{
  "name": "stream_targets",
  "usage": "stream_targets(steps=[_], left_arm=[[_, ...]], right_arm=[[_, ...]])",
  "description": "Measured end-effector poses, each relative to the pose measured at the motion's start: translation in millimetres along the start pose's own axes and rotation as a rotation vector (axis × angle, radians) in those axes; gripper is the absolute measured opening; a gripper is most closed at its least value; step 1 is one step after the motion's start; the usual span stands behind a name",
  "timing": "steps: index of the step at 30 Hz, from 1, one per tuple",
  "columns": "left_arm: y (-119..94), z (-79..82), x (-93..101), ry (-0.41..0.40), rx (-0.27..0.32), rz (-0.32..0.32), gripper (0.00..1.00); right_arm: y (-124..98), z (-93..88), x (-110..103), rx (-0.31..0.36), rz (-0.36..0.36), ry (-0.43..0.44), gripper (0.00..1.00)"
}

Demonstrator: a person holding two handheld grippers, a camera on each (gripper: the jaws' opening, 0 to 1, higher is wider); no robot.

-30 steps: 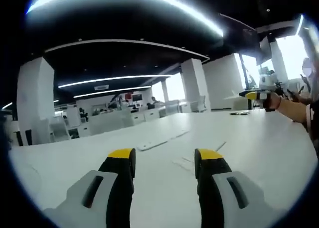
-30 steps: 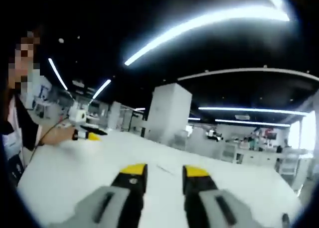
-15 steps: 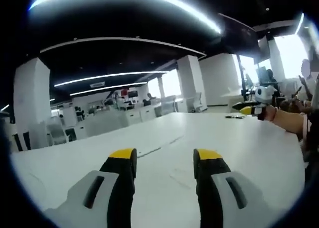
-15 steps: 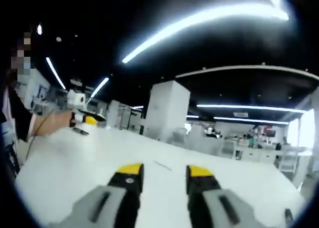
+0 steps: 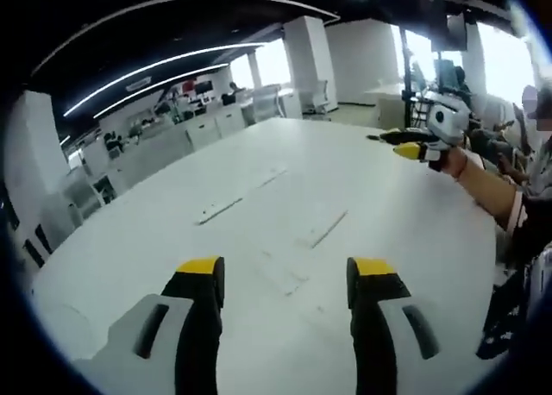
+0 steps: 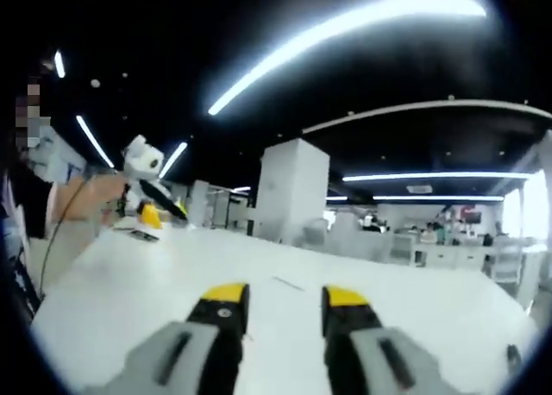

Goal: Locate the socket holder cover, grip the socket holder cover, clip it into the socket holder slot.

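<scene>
Strips, pale and flat, lie on the white tabletop (image 5: pixel 414 240) toward its middle: a long one (image 5: pixel 217 210) and a thinner one (image 5: pixel 323 229), either perhaps the cover; I cannot tell. I judge it light, stiff, slippery plastic, best pinched across its long edges. My left claw (image 5: pixel 286 279) and right claw (image 6: pixel 278 297) hang parted, empty.

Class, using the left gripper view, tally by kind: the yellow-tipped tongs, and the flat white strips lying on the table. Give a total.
Tongs: 2, the left tongs and the right tongs
White strips on the table: 3 clear ones; a fainter patch is uncertain
Total: 5
</scene>
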State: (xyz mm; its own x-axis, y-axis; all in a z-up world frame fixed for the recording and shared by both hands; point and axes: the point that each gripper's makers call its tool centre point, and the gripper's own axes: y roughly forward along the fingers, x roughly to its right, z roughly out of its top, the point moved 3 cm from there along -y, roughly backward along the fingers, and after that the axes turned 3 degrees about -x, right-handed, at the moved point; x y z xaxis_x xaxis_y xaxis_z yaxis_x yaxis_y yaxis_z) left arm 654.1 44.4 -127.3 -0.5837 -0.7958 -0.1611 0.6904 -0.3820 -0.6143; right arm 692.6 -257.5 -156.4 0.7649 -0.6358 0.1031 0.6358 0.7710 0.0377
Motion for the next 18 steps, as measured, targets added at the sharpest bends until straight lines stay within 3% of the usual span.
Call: stream_targets(steps=[3,9,18], left_arm=[[11.3,-3.0,8.2,-0.017,-0.097,-0.011,0.6],[31.3,-4.2,13.1,-0.004,-0.284,0.034,0.62],[48.5,-31.6,28.8,-0.094,-0.536,0.074,0.62]], right_arm=[[0.0,-4.5,6.3,-0.013,-0.014,0.012,0.35],[0.6,-10.5,12.9,-0.042,-0.024,0.016,0.35],[1.2,-16.6,14.7,-0.059,-0.007,0.031,0.35]])
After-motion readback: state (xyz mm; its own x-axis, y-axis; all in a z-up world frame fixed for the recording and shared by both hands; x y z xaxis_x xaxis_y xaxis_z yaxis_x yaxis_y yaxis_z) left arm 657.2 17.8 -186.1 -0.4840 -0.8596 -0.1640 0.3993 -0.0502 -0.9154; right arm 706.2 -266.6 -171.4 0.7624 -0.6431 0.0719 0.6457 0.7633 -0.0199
